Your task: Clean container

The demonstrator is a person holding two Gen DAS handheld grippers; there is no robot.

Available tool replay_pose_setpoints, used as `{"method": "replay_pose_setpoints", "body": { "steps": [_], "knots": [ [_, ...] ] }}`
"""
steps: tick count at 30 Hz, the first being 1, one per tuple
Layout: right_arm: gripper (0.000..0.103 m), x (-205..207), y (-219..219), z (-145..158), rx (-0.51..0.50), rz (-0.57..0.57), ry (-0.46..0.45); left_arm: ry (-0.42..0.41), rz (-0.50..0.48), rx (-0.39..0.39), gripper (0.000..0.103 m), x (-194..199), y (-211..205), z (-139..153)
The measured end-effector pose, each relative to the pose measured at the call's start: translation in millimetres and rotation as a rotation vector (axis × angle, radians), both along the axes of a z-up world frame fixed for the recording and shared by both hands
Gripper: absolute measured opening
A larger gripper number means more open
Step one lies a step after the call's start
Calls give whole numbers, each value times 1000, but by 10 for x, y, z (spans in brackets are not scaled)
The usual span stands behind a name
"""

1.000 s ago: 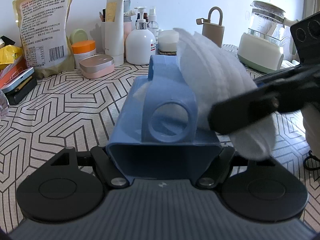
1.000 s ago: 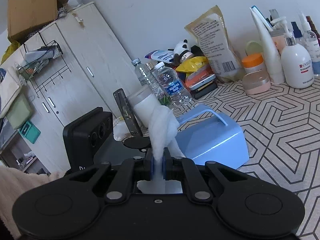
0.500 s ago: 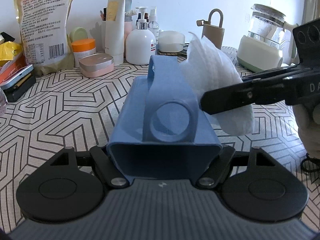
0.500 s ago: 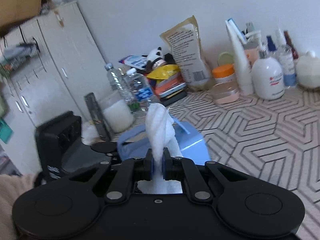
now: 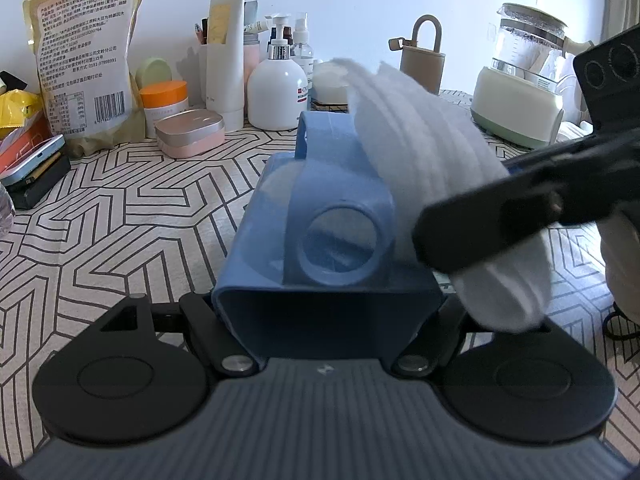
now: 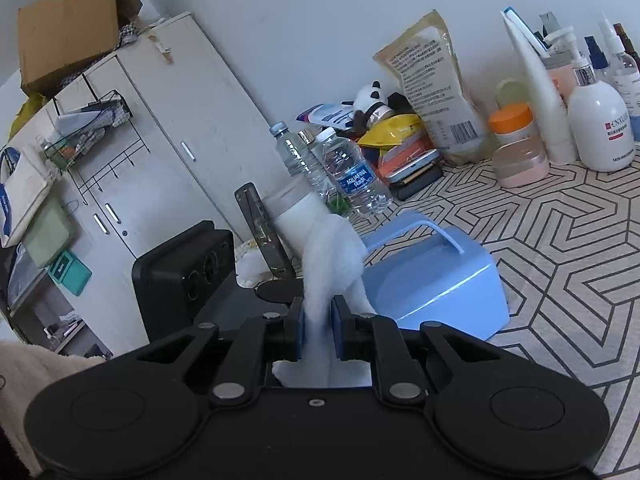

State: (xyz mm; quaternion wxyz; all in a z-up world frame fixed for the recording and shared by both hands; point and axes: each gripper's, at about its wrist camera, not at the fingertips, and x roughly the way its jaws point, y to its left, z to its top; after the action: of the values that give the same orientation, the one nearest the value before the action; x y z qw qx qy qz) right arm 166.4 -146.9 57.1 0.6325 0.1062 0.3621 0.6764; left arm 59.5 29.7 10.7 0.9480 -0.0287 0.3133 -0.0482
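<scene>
The blue container (image 5: 320,240) lay on its side on the patterned tablecloth (image 5: 120,216), its open end toward my left gripper (image 5: 328,320), whose fingers were clamped across that end, one on each outer wall. Its handle and the round opening on its upper face pointed up at the left camera.

My right gripper (image 6: 316,328) had its pads squeezed together on a bunched white wipe (image 6: 328,256). Half a second earlier the wipe was standing clear above the right shoulder of the container; in this moment it had swept back down along that right side, smeared with motion in the left view, so it seemed to be brushing the upper right wall. I judged this to be another stroke of a repeated wiping pass, with the outside being worked and the interior not obviously reached.

Around it, nothing on the table had shifted: the white pump bottle (image 5: 276,92), the orange-lidded jar (image 5: 164,98), the pink tin (image 5: 188,132) and the printed pouch (image 5: 80,56) stood well apart behind, and the kettle (image 5: 524,76) sat off to the right.
</scene>
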Motion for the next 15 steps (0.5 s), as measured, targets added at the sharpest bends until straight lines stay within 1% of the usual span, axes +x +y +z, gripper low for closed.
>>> {"method": "replay_pose_setpoints", "body": {
  "steps": [4, 6, 8, 11, 15],
  "knots": [
    [16, 54, -39, 9, -25, -63, -18, 2, 1, -3, 75, 7, 4, -1],
    [16, 94, -63, -4, -32, -83, -9, 2, 0, -6, 75, 8, 28, 1],
    [16, 117, -79, -22, -28, -75, 13, 2, -1, -7, 75, 8, 38, 1],
    [16, 72, -32, -28, -9, -25, 37, 1, -3, -7, 75, 4, 36, 0],
    [16, -34, 35, 2, 1, 25, 17, 0, -4, -6, 75, -1, 33, -2]
  ]
}}
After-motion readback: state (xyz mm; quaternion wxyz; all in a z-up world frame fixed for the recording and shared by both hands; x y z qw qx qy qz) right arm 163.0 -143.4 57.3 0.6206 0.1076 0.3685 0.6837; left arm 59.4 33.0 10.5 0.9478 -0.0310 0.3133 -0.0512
